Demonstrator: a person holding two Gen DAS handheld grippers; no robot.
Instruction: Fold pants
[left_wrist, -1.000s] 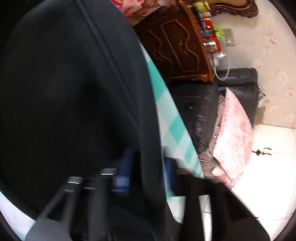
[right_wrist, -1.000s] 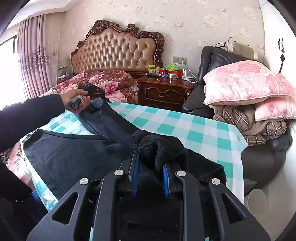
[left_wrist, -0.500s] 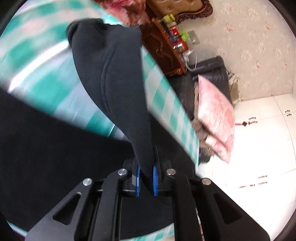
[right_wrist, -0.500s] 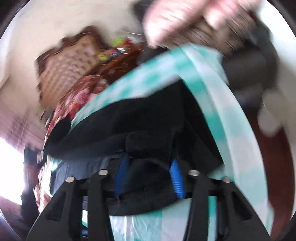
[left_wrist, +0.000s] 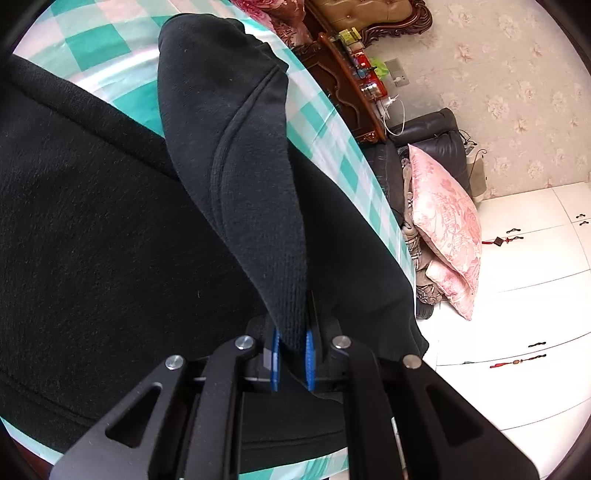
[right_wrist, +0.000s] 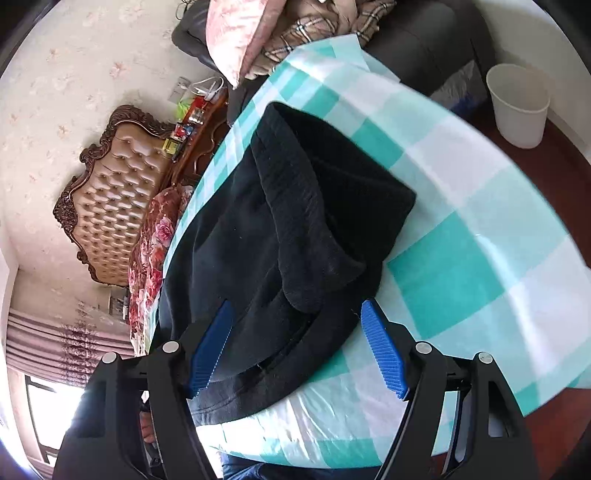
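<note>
Black fleece pants (left_wrist: 110, 240) lie on a teal-and-white checked tablecloth (left_wrist: 88, 40). In the left wrist view my left gripper (left_wrist: 291, 350) is shut on a ribbed cuff (left_wrist: 288, 306) of one leg, which stretches up and away over the rest of the cloth. In the right wrist view the pants (right_wrist: 295, 229) lie folded in a heap on the tablecloth (right_wrist: 480, 236). My right gripper (right_wrist: 295, 343) hangs over the near edge of the heap, its jaws opening wide. The blue pads (right_wrist: 382, 350) stand apart from the fabric and press on nothing.
A white bin (right_wrist: 517, 103) stands on the floor past the table's corner. A dark sofa with pink pillows (left_wrist: 447, 221) and plaid cloth sits beside the table. A carved nightstand (left_wrist: 343, 85) and a tufted headboard (right_wrist: 122, 199) lie beyond. White cupboards (left_wrist: 535, 295) are at the right.
My right gripper let go of the black fabric, opened wide, rolled and sank over the heap. My left gripper carried the cuff across the table, still shut on it.
</note>
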